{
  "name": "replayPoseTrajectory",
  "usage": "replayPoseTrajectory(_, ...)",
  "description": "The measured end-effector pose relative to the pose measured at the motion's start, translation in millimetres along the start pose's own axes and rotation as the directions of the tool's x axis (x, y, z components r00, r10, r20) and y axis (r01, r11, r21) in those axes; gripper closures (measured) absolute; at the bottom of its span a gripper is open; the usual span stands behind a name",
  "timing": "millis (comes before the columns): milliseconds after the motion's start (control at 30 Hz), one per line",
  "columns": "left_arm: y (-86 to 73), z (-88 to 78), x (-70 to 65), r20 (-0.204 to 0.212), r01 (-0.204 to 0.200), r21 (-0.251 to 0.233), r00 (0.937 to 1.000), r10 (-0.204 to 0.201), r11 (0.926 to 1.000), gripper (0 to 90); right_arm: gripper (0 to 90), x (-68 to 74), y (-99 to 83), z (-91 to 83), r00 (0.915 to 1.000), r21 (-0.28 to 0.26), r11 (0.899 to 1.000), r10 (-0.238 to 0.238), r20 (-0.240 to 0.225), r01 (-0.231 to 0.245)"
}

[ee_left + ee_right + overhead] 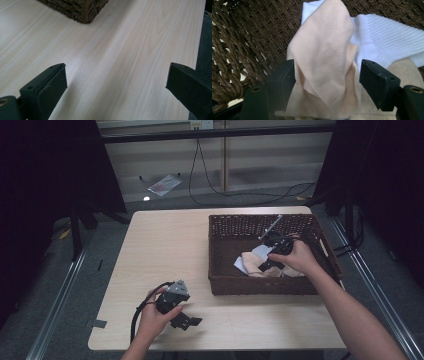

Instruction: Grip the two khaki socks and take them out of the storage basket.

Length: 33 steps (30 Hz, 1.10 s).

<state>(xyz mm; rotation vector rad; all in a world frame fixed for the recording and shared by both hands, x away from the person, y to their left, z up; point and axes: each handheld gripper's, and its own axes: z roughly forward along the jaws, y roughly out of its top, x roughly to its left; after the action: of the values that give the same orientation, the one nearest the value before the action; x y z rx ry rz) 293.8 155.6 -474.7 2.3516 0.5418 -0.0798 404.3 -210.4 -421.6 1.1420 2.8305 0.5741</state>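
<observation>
The right gripper (325, 82) straddles a raised fold of the beige cloth (324, 50) inside the wicker basket (220, 270), jaws not yet pinching it, so lifting remains, while the left gripper (186, 319) waits wide open over the table (165, 245).

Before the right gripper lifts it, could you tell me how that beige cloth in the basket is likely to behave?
The beige cloth stands in a soft folded peak between the right gripper jaws, so it will probably droop once lifted. It looks thin, so likely light. It lies partly over a white sock in the basket, which it may drag along.
</observation>
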Motion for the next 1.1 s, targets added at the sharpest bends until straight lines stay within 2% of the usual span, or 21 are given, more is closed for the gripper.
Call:
replayPoseTrajectory(233,0.0,0.8,-0.3,0.002,0.006,-0.005,1.0,-0.006,1.0,2.8,33.9,-1.0,0.7,6.0,0.9999,0.001,1.0,-0.014,0.009,0.014)
replayPoseTrajectory(300,0.0,0.3,0.4,0.001,-0.002,0.001,1.0,0.002,1.0,2.8,37.1,-2.8,0.8,8.7,0.9999,-0.004,1.0,-0.015,-0.004,0.015)
replayPoseTrajectory(433,0.0,0.0,0.3,0.001,0.0,0.0,1.0,0.0,1.0,2.8,45.6,-5.7,1.0,14.1,0.9999,0.013,1.0,-0.007,0.011,0.007)
replayPoseTrajectory(567,-0.1,0.9,0.0,0.0,0.005,-0.003,1.0,-0.005,1.0,2.8,48.9,-6.6,1.3,15.6,1.0,0.018,1.0,-0.003,-0.004,0.003)
replayPoseTrajectory(667,0.2,1.1,0.4,-0.003,-0.003,0.013,1.0,0.003,0.9999,2.8,56.4,-6.1,2.7,17.6,0.9996,0.019,1.0,-0.004,-0.027,0.004)
replayPoseTrajectory(767,0.2,1.0,0.4,0.001,-0.003,0.009,1.0,0.003,1.0,2.8,59.5,-6.8,3.3,19.9,0.9995,0.027,1.0,-0.013,-0.029,0.014)
replayPoseTrajectory(800,0.0,1.0,0.4,0.002,-0.002,0.005,1.0,0.002,1.0,2.8,64.9,-7.0,3.7,20.8,0.9992,0.029,1.0,0.0,-0.04,0.001)
replayPoseTrajectory(833,-0.1,0.8,0.8,0.003,-0.004,0.007,1.0,0.004,1.0,2.8,64.9,-7.0,3.7,20.8,0.9992,0.029,1.0,0.0,-0.04,0.001)
replayPoseTrajectory(867,-0.4,0.9,1.5,0.009,-0.002,0.001,1.0,0.002,1.0,2.8,75.1,-9.2,3.0,22.6,0.9985,0.029,0.999,-0.025,-0.048,0.027)
replayPoseTrajectory(900,-0.4,0.9,1.5,0.009,-0.002,0.001,1.0,0.002,1.0,2.8,75.1,-9.2,3.0,22.6,0.9985,0.029,0.999,-0.025,-0.048,0.027)
replayPoseTrajectory(933,-0.4,0.5,1.5,0.009,-0.002,0.002,1.0,0.002,1.0,2.8,84.0,-9.1,3.0,21.6,0.9984,0.031,0.999,-0.032,-0.048,0.033)
replayPoseTrajectory(1100,-0.4,-0.3,0.9,-0.001,-0.001,0.001,1.0,0.001,1.0,2.8,87.6,-7.3,3.4,15.3,0.9981,0.013,1.0,-0.019,-0.058,0.019)
